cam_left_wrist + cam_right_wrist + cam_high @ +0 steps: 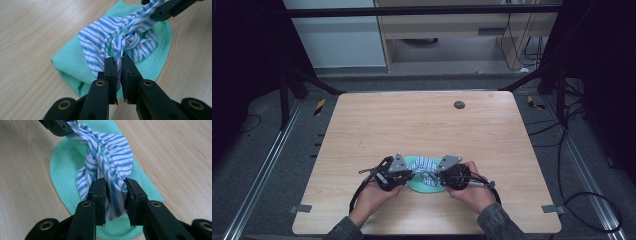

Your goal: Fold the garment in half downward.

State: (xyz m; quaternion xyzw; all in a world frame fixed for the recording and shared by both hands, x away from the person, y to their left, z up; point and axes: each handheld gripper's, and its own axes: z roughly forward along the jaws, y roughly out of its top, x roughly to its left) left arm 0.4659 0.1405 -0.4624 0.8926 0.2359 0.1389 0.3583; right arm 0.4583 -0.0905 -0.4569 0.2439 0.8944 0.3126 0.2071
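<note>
With the striped cloth (117,40) knotted on top of the green towel (72,67), the left gripper (119,62) pinches one tail nearly shut while the right gripper (115,186), jaws partly open, seemingly holds the other; next, pull apart.

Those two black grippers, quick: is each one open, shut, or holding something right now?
Left gripper: shut on the striped cloth.
Right gripper: jaws wider apart, a bunch of the striped cloth held between them.
</note>
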